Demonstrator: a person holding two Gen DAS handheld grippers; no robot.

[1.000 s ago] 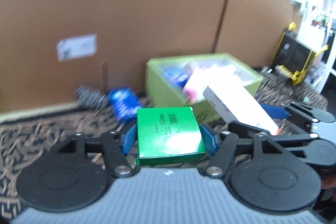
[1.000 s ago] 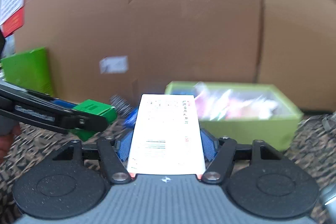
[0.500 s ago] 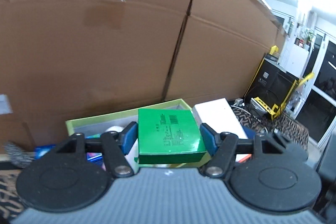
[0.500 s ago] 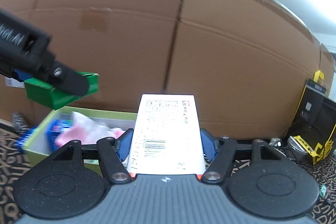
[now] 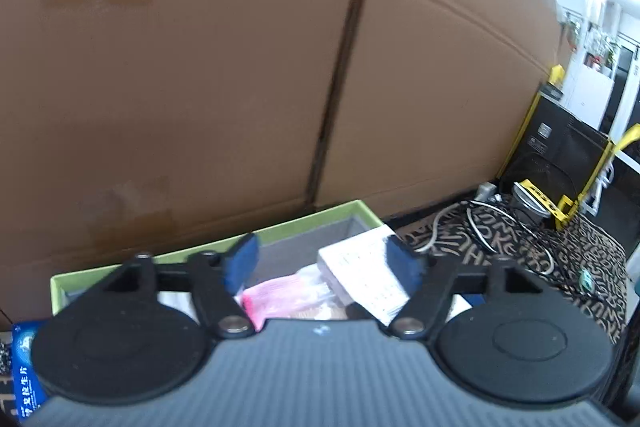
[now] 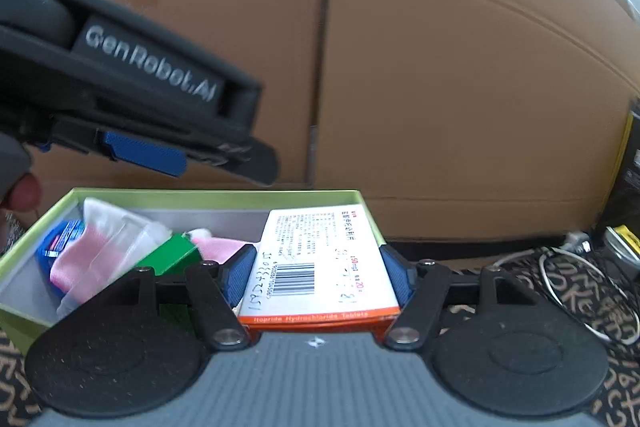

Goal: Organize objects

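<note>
My left gripper (image 5: 322,257) hangs over the lime-green tray (image 5: 312,223) with its jaws opening and nothing between them. In the right wrist view one of its blue pads (image 6: 144,153) shows side-on above the tray (image 6: 216,193). The green box (image 6: 170,255) lies tilted inside the tray among pink packets (image 6: 80,263). My right gripper (image 6: 316,267) is shut on a white medicine box (image 6: 316,255) with an orange end, held over the tray's right end. That white box (image 5: 368,275) also shows past my left gripper's right finger.
A tall cardboard wall (image 6: 440,107) stands right behind the tray. White and black cables (image 5: 500,227) lie on the patterned cloth to the right, near a black and yellow device (image 5: 560,155). A blue packet (image 5: 24,367) lies outside the tray's left end.
My left gripper moved over the tray, opened and let go of the green box, which now lies in the tray. My right gripper carried the white box closer to the tray.
</note>
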